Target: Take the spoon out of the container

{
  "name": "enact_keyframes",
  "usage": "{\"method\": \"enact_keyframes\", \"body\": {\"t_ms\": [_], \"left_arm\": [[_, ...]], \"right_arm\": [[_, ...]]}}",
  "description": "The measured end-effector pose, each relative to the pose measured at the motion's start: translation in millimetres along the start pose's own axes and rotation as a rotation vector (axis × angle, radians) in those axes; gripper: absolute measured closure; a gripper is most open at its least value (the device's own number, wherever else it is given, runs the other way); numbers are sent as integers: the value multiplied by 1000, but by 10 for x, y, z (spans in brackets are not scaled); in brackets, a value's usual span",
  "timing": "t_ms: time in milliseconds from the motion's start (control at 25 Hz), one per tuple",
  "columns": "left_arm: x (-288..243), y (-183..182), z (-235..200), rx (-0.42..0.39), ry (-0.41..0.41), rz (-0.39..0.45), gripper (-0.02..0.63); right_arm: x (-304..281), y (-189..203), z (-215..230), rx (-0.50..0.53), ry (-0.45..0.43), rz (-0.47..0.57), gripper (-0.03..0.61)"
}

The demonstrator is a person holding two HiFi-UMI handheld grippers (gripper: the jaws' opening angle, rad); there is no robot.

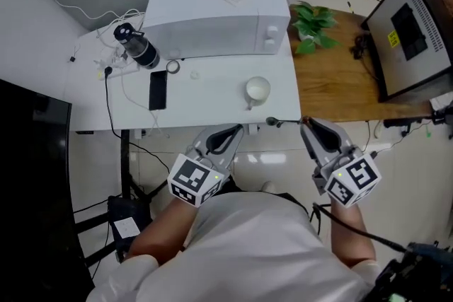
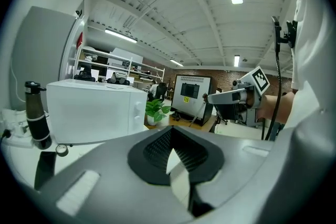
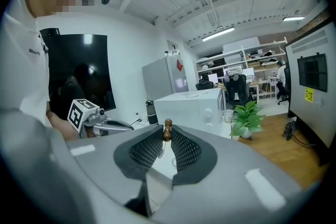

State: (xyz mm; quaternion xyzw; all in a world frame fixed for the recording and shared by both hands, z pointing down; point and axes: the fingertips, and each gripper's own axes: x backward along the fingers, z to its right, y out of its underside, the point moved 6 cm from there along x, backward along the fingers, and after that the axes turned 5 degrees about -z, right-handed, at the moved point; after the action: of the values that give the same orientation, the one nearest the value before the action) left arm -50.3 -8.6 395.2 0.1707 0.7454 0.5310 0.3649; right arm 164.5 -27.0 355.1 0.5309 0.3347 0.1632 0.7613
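Observation:
A white cup (image 1: 257,90) stands on the white table (image 1: 205,106) in front of the microwave. The spoon (image 1: 283,122) is outside the cup, held level over the table's front edge with its dark bowl pointing left. My right gripper (image 1: 306,126) is shut on the handle; the brown beaded end of the spoon (image 3: 167,131) pokes out between the pads in the right gripper view. My left gripper (image 1: 232,134) hovers just off the front edge, left of the spoon, shut with nothing in it. The right gripper (image 2: 211,97) shows to the right in the left gripper view.
A white microwave (image 1: 219,7) fills the back of the table. A black bottle (image 1: 138,46), a tape ring (image 1: 173,67), a black phone (image 1: 158,90) and cables lie at the left. To the right, a wooden desk (image 1: 340,88) carries a plant (image 1: 311,25) and a monitor (image 1: 414,32).

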Motion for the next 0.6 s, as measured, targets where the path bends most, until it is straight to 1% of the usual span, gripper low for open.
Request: {"method": "enact_keyframes", "body": {"t_ms": [240,400,600], "left_arm": [[119,152,609,6,-70,21,609],[197,330,1005,27,-98,17,609],[334,413,1322,37,-128,18,609]], "right_arm": [[540,246,-49,15,-48,8,523],[839,428,-97,16,-70,3,523],[1066,574,-199,11,-97,-5,523]]}}
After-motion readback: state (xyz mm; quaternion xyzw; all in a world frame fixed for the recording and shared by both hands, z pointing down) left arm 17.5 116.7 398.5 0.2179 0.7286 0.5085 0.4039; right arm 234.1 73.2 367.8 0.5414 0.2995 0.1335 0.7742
